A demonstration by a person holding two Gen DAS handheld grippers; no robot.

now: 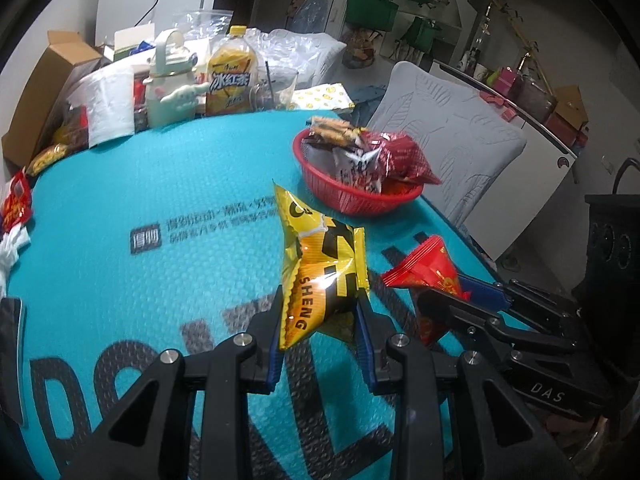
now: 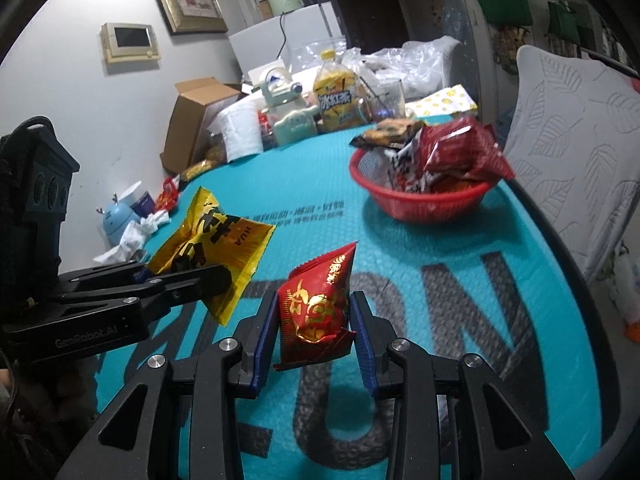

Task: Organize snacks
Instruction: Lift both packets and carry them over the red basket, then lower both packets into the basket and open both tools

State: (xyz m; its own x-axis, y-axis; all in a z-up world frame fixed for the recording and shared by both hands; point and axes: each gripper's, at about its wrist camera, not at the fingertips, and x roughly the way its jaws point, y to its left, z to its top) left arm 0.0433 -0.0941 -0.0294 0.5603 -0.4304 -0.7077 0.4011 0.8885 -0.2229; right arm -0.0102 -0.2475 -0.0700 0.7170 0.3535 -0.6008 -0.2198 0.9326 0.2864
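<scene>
My left gripper [image 1: 320, 320] is shut on a yellow snack packet [image 1: 320, 264] with black lettering, held up above the teal mat [image 1: 160, 280]. My right gripper [image 2: 314, 316] is shut on a red snack packet [image 2: 316, 300]; in the left wrist view that red packet [image 1: 424, 268] and the right gripper [image 1: 460, 300] sit just to the right. In the right wrist view the left gripper [image 2: 176, 272] holds the yellow packet [image 2: 212, 248] at the left. Ahead on the mat stands a red basket [image 1: 352, 196] [image 2: 420, 200] with several snack packets inside.
At the table's far edge stand a yellow iced-tea bottle [image 1: 232, 76], a pale green kettle-shaped toy [image 1: 172, 84], a glass [image 1: 276, 88], a cardboard box [image 1: 40, 88] and plastic bags. A grey padded chair [image 1: 448, 148] stands past the basket. Small packets lie at the left edge [image 1: 16, 204].
</scene>
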